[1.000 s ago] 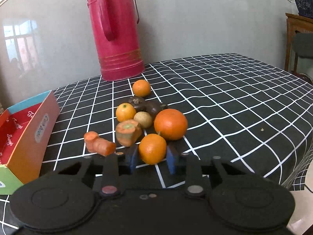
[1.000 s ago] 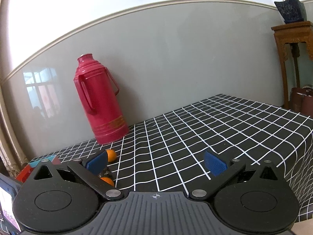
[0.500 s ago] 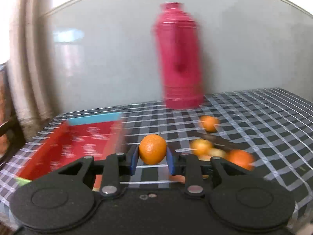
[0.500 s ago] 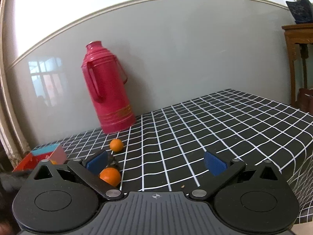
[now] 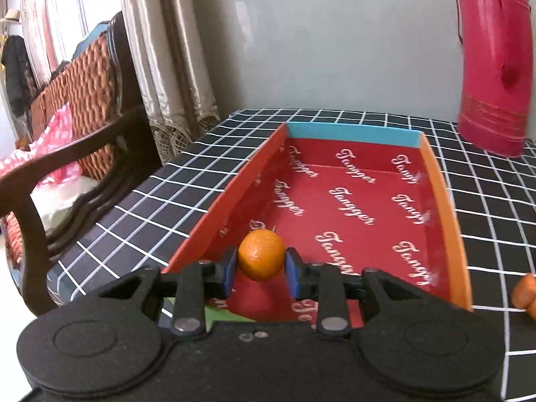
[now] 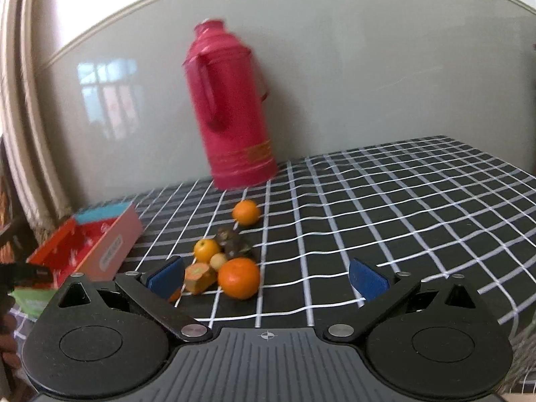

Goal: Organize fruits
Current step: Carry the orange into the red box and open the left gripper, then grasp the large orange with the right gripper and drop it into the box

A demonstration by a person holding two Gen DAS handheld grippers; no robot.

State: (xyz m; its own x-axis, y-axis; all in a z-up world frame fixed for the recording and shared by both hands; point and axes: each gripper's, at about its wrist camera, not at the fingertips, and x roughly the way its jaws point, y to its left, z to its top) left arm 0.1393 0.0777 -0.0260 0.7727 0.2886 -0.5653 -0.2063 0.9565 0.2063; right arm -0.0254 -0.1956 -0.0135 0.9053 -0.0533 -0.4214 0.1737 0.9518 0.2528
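My left gripper (image 5: 261, 269) is shut on a small orange (image 5: 261, 254) and holds it over the near end of the red box (image 5: 351, 201), whose floor holds nothing else. The box also shows at the left of the right wrist view (image 6: 90, 248). My right gripper (image 6: 266, 276) is open and empty above the table, facing the fruit pile: a large orange (image 6: 239, 277), a small orange (image 6: 206, 250), a far orange (image 6: 246, 212), a pale round fruit (image 6: 218, 261), dark fruits (image 6: 232, 243) and a cut carrot piece (image 6: 200, 274).
A tall red thermos (image 6: 231, 107) stands at the back by the wall; it also shows in the left wrist view (image 5: 494, 67). A wooden wicker chair (image 5: 73, 140) stands left of the table. A carrot piece (image 5: 526, 289) lies right of the box. The checked tablecloth (image 6: 402, 201) stretches right.
My left gripper has lifted the small orange off the table and swung left over the red box. My right gripper has turned left and down toward the fruit pile, still open.
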